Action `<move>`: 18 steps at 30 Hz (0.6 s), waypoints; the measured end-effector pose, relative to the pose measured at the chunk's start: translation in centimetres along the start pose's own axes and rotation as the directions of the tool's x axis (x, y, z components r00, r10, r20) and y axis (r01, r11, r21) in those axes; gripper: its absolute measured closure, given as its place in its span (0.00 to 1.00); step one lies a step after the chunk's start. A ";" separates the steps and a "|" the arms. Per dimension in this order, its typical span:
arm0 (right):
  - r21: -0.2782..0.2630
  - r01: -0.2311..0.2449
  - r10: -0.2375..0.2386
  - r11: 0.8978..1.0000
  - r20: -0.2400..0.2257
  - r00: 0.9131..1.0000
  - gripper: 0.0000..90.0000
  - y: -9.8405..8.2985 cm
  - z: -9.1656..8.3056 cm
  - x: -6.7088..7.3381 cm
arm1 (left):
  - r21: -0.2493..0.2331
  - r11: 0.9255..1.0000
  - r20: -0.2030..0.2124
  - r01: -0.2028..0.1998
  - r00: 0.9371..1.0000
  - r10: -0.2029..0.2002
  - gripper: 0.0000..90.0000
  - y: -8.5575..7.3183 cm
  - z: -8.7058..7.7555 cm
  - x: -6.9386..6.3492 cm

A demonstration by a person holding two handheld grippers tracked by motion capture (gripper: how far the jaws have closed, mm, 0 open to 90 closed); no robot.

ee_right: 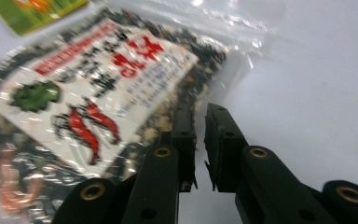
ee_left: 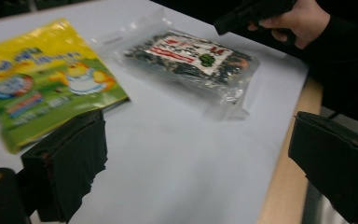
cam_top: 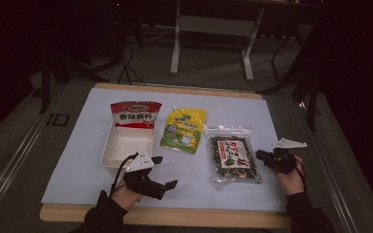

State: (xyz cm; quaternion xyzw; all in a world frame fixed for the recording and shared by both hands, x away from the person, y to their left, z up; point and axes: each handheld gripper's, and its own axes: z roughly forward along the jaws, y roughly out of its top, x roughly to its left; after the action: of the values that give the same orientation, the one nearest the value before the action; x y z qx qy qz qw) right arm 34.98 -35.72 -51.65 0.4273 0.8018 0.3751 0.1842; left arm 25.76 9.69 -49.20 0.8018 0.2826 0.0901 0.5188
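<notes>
A clear bag of dark seaweed snack (cam_top: 233, 158) with a white label lies flat on the white sheet at the right. My right gripper (cam_top: 258, 154) hovers at its right edge. In the right gripper view the jaws (ee_right: 199, 109) stand a narrow gap apart over the bag's edge (ee_right: 88, 93), with nothing between them. My left gripper (cam_top: 166, 171) is wide open near the front, beside the white tray, and holds nothing. In its own view the jaws (ee_left: 200, 163) frame bare sheet, with the seaweed bag (ee_left: 191, 60) and the other hand's gripper (ee_left: 251, 11) beyond.
A yellow-green snack bag (cam_top: 184, 130) lies in the middle (ee_left: 46, 88). A red-and-white bag (cam_top: 135, 114) leans in the far end of a white tray (cam_top: 108, 155) at the left. The wooden table edge (cam_top: 199, 217) runs along the front. Stands and cables crowd the dark floor behind.
</notes>
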 end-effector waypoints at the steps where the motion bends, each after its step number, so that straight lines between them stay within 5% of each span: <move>1: -0.012 0.006 -0.006 1.000 -0.003 1.000 0.87 0.1 -0.2 0.2 | 0.011 1.000 0.010 -0.004 1.000 0.004 0.08 0.1 0.2 -0.1; 11: -0.087 0.093 -0.089 0.992 0.043 0.995 0.62 0.8 -2.2 2.4 | 0.054 0.998 0.040 -0.014 0.999 0.012 0.08 1.4 2.2 -0.6; 18: -0.146 0.099 -0.093 0.984 0.048 0.995 0.44 1.0 -3.2 3.2 | 0.061 0.998 0.075 -0.022 0.997 0.018 0.12 2.9 4.0 -1.1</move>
State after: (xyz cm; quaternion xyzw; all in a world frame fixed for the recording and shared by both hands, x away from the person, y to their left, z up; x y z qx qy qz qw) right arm 31.79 -34.15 -48.73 0.3807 0.7874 0.4156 0.2497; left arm 27.65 5.11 -48.22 0.8231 0.2577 0.0566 0.5028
